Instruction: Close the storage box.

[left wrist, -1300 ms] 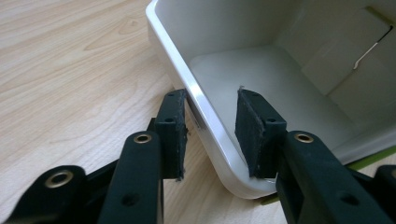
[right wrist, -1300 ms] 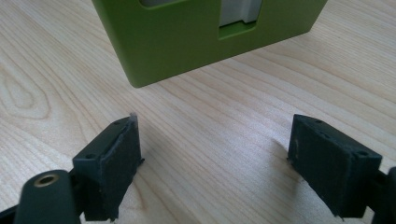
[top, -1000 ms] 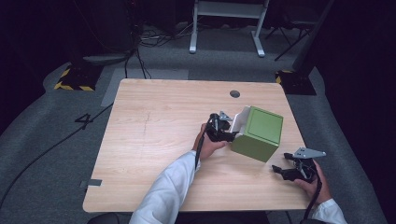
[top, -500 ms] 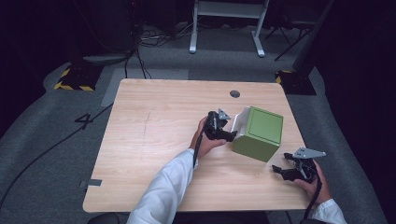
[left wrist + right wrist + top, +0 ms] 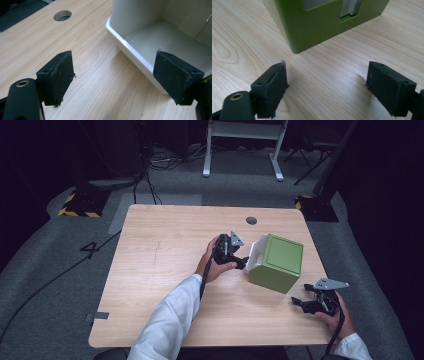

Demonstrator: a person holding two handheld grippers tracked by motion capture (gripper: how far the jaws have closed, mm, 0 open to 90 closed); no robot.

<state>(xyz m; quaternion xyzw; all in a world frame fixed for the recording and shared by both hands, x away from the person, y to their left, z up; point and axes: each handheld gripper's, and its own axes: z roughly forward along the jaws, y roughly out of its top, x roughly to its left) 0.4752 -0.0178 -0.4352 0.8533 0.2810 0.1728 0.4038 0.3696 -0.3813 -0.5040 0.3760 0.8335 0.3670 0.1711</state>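
1. The left claw point(image 5: 243, 262) hovers just left of the green box point(image 5: 276, 262), held in a hand point(image 5: 216, 261) with a white sleeve point(image 5: 167, 320); its jaws are spread wide with nothing between them.
2. In the left claw view, the white tray point(image 5: 130, 47) that sticks out of the box's left side lies just ahead, one pad point(image 5: 175, 75) over its rim.
3. The green box sits on the wooden surface point(image 5: 165, 255), right of centre, below the round hole point(image 5: 251, 220).
4. The right claw point(image 5: 300, 302) rests near the box's lower right, jaws spread and empty, the box's corner point(image 5: 297, 47) just ahead in its own view.
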